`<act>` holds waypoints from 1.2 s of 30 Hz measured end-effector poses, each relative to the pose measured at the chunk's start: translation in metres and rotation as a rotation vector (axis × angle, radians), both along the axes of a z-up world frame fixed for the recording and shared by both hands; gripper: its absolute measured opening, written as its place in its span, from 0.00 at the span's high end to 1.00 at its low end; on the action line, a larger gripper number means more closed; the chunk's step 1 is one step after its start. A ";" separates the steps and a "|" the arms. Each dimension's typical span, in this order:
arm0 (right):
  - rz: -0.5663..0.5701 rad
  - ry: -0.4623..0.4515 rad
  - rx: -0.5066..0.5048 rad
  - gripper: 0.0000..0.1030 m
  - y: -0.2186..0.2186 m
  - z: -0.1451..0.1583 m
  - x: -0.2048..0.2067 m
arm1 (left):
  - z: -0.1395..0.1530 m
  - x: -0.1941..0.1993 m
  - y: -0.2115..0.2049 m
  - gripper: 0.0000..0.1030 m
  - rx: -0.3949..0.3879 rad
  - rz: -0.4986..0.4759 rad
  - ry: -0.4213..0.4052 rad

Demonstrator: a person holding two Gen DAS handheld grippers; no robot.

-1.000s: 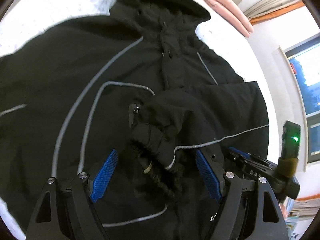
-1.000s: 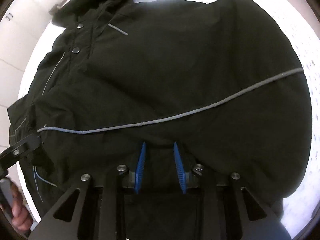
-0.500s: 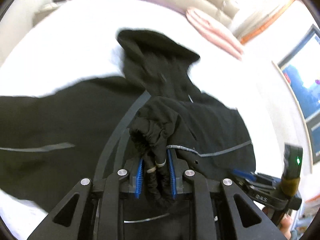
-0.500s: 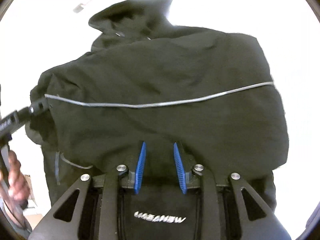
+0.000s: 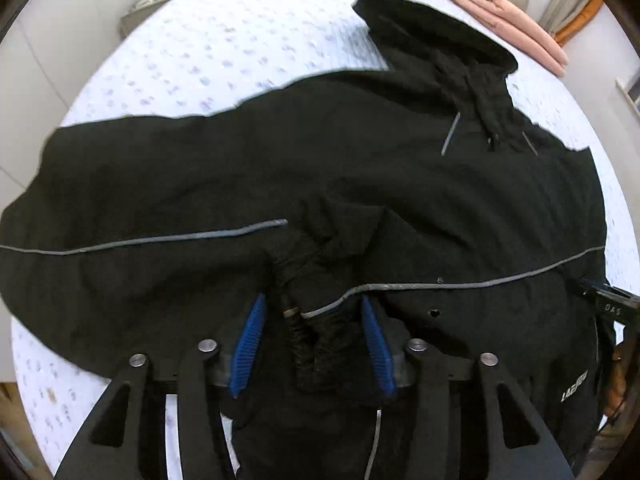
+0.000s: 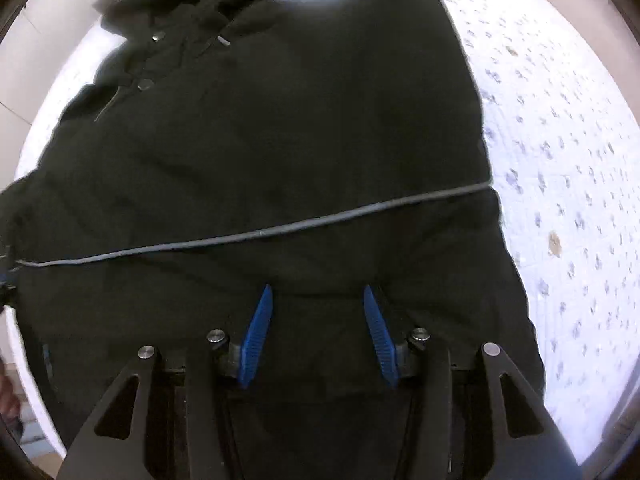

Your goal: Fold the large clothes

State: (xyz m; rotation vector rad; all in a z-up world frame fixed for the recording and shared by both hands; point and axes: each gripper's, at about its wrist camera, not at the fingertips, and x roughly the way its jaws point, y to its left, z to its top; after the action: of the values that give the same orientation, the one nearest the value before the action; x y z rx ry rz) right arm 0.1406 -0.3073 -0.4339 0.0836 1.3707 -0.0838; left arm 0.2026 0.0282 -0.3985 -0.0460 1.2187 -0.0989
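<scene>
Left wrist view: one black hooded padded jacket with thin grey piping lies spread on a white bedspread with small lilac flecks; one pink folded quilt sits beyond the hood. The left gripper has its blue pads spread, the bunched elastic cuff between them. The right gripper, likewise parted, rests at the jacket's lower fabric; contact is unclear.
</scene>
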 end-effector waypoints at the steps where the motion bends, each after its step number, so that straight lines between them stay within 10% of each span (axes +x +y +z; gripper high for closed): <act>1: 0.009 0.013 -0.018 0.49 0.003 0.002 0.002 | 0.005 0.000 0.004 0.49 -0.003 0.010 -0.010; 8: 0.075 -0.114 0.065 0.50 0.042 0.073 -0.008 | 0.078 -0.015 0.009 0.48 -0.160 -0.017 -0.147; 17: 0.122 0.069 0.083 0.50 0.078 0.001 -0.007 | -0.034 0.000 -0.052 0.47 -0.112 -0.095 0.102; 25: 0.127 0.091 0.100 0.50 0.070 0.004 0.001 | -0.003 -0.019 -0.029 0.47 -0.161 -0.066 0.056; 31: 0.134 0.086 0.086 0.48 0.078 0.003 0.008 | 0.028 -0.048 0.063 0.45 -0.152 0.167 -0.025; 36: 0.124 0.083 0.080 0.46 0.082 0.002 0.009 | 0.022 -0.058 0.206 0.43 -0.145 0.576 -0.035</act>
State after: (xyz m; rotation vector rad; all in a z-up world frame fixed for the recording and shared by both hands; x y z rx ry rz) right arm 0.1501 -0.2252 -0.4324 0.0623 1.4586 0.0727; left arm 0.1447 0.2339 -0.3769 -0.5154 1.1209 0.3137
